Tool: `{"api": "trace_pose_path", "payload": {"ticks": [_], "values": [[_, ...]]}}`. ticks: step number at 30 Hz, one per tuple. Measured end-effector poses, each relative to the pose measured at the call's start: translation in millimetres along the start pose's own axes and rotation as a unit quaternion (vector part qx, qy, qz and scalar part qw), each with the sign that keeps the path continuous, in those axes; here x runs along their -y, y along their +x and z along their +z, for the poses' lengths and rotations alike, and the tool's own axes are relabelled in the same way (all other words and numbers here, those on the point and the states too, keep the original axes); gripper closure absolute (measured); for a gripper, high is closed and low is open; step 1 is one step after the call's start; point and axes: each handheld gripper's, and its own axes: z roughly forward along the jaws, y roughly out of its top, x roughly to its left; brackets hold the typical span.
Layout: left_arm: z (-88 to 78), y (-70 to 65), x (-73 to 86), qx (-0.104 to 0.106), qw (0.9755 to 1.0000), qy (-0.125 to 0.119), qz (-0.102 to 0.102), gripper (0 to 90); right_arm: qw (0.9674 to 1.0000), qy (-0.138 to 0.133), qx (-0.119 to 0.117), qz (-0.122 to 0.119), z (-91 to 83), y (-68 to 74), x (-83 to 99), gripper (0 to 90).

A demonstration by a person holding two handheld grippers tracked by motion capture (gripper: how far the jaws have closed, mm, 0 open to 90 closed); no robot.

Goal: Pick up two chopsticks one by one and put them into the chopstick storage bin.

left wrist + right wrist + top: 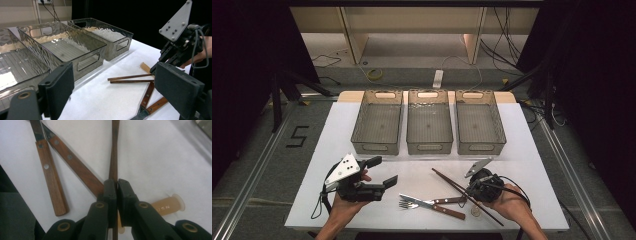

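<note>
High view: we hold the left gripper (384, 172) above the white table (532, 165), jaws wide apart, nothing between them. Right gripper (469, 192) is down on the pair of dark wooden chopsticks (452, 184), which lie near the front edge, right of the wooden-handled fork and knife (432, 204). Three clear plastic bins (428, 127) sit behind.

Left gripper view: our pads (58, 87) gape with bare table between; right gripper (156, 68) sits at the chopsticks (130, 79).

Right gripper view: jaws clamped on the chopsticks (114, 157), beside a tan plastic cylinder (166, 206).
</note>
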Motion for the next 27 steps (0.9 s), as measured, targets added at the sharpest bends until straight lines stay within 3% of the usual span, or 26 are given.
{"api": "trace_pose_path", "payload": {"ticks": [13,24,27], "values": [[10.5,-2.4,-0.2,0.006,0.9996,0.018,-0.022,15.8,0.9981,-0.061,0.005,-0.010,-14.4,4.2,-19.9,86.3],[35.5,-13.1,-1.3,0.033,0.9966,0.035,-0.067,16.0,0.9928,-0.117,-0.001,-0.028,-27.1,17.3,-46.2,86.2],[42.3,-13.5,-2.1,0.039,0.9946,0.040,-0.087,16.1,0.9908,-0.131,0.000,-0.033,-29.5,21.2,-51.4,86.2]]}}
